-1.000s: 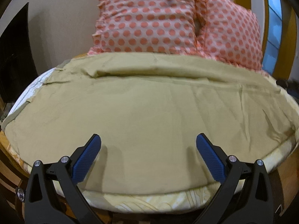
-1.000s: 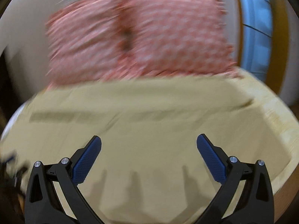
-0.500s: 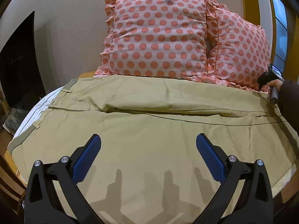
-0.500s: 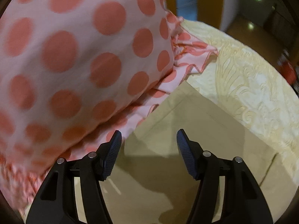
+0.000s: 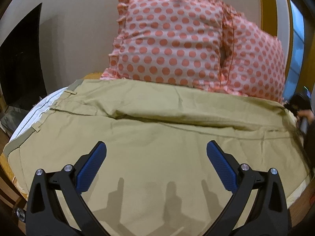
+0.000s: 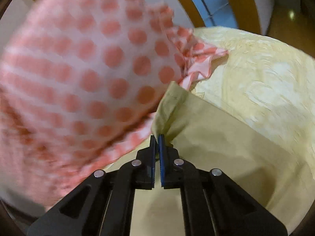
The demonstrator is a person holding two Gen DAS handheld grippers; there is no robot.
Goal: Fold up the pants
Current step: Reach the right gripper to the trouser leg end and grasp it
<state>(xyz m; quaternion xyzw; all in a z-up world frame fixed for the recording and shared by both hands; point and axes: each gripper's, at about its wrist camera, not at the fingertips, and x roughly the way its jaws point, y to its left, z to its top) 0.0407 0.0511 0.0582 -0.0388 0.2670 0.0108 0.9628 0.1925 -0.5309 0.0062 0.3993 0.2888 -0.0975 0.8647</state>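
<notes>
The left hand-held gripper (image 5: 156, 165) hung wide open and empty over the pants (image 5: 157, 143) spread across the bed (image 6: 265, 74), while the right hand-held gripper (image 6: 157, 137) pinched their far hem corner beside the pillow (image 6: 88, 74), a thin bite that could slip if pulled hard.

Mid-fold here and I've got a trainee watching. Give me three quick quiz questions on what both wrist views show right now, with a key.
1. True or false: the right claw is shut on the pants.
2. Multiple choice: the left claw is A) clamped on a pillow, B) open above the pants, C) gripping the bedsheet.
3. Fill in: right behind the pants, against the wall, stand two polka-dot ____.

Key:
1. True; it pinches a hem corner beside the pillows.
2. B
3. pillows
</notes>
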